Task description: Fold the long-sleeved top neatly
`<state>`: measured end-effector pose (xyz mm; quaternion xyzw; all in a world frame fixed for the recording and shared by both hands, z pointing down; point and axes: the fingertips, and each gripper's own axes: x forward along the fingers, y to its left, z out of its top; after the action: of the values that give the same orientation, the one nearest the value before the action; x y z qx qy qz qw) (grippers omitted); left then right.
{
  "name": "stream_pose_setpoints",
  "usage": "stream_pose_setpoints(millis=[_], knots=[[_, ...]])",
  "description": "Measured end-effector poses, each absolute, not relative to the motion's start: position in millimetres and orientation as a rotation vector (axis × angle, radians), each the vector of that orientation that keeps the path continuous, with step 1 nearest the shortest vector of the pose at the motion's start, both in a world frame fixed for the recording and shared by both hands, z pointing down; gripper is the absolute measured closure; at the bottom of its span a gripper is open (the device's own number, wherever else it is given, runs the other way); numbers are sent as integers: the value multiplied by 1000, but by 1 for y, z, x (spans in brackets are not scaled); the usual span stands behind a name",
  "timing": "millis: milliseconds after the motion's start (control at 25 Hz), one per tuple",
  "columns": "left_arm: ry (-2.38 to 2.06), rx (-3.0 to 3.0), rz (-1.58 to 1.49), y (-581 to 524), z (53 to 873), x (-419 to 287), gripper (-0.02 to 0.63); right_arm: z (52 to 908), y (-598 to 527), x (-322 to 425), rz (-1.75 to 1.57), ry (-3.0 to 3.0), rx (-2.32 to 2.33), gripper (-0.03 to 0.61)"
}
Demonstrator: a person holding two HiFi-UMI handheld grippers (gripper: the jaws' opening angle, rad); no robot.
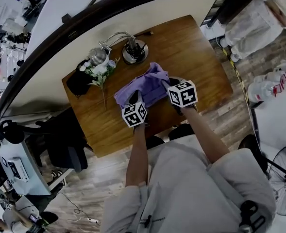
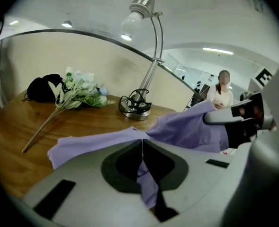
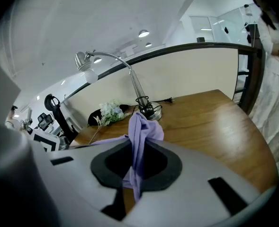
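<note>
A lilac long-sleeved top (image 1: 150,87) lies bunched on the wooden table (image 1: 196,57), its near edge lifted off the wood. My left gripper (image 1: 135,100) is shut on the near left part of that edge. In the left gripper view the cloth (image 2: 186,129) runs out of the closed jaws of the left gripper (image 2: 141,143) toward the right gripper (image 2: 238,118). My right gripper (image 1: 172,84) is shut on the near right part. In its own view a gathered fold of the top (image 3: 142,126) stands up between the jaws of the right gripper (image 3: 134,148).
A silver desk lamp (image 1: 134,51) stands at the table's far edge, its base just behind the top. White flowers (image 1: 100,71) and a black cloth item (image 1: 77,82) lie at the far left. A person in white (image 1: 252,23) stands beyond the right corner; a fan (image 1: 283,178) is on the floor.
</note>
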<state>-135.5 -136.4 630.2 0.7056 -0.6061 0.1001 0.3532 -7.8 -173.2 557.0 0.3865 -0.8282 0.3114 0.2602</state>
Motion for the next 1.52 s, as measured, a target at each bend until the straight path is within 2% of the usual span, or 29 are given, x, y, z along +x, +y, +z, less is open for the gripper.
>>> stream_pose_setpoints(millis=[320,720,1080,1120,1200,1280,1440,1480,1520], knots=[[-1289,2007,266,-100,620,-176,589,561,-127,-85,966,-2182,1275,541],[-1337,1996,294,-64,625,-265,589,580,-112,-183,1074,-2102,1451,541],[-1399,1948,319,-41,628,-308,589,630,-89,-236,1073,-2013,1406,538],[-1406,1942,320,-41,628,-311,589,634,-86,-238,1073,-2019,1379,529],[-1426,1930,317,-42,628,-317,589,631,-79,-245,1045,-2086,1293,467],[-1450,1925,299,-48,624,-320,589,608,-68,-251,942,-2230,1179,378],[-1499,1972,225,-70,593,-311,589,557,-42,-229,685,-2478,964,364],[-1515,1988,203,-77,582,-305,589,552,-46,-212,646,-2499,965,370],[-1532,2001,180,-84,572,-299,589,550,-56,-191,618,-2506,993,409]])
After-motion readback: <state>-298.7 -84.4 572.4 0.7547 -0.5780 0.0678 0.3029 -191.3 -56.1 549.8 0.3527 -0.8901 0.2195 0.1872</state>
